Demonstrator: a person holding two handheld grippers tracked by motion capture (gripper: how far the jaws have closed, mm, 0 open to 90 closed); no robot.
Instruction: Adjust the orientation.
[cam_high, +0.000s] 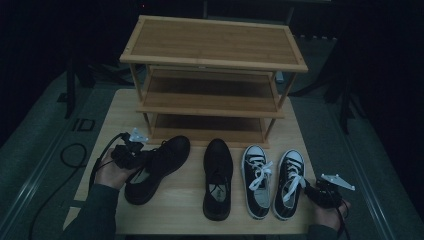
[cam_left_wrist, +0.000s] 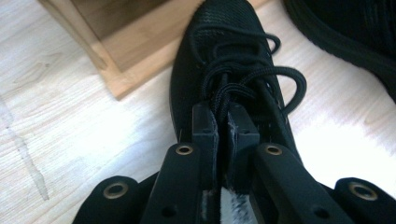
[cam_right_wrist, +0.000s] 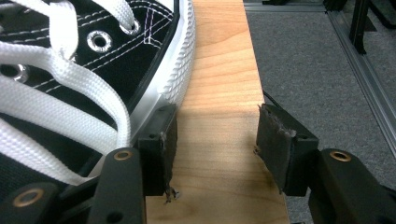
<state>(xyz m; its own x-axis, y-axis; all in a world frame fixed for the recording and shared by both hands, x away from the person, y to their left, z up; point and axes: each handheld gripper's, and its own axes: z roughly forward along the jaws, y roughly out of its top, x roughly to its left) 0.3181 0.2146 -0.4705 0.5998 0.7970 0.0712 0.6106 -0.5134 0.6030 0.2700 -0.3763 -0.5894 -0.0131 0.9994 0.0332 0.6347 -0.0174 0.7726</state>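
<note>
Left gripper (cam_left_wrist: 225, 128) — jaws clamped on the tongue of the black lace-up shoe (cam_high: 159, 166), beside the bamboo shoe rack (cam_high: 212, 75); tongue label unreadable. Right gripper (cam_right_wrist: 217, 140) — jaws apart beside the black-and-white sneaker (cam_right_wrist: 84, 70).

Left forearm enters from the lower left of the high view, dark sleeve, hand (cam_high: 111, 172) wrapped around the left gripper (cam_high: 131, 152) at left centre of the frame, grey plate on top, cable looping off to the left. In the left gripper view its jaws are pinched nearly together at centre frame, clamped on the tongue (cam_left_wrist: 224, 100) of the black shoe. Right hand (cam_high: 330, 212) sits at the lower right corner of the high view, holding the right gripper (cam_high: 316, 191). In the right gripper view its jaws stand wide apart, nothing between them.
</note>
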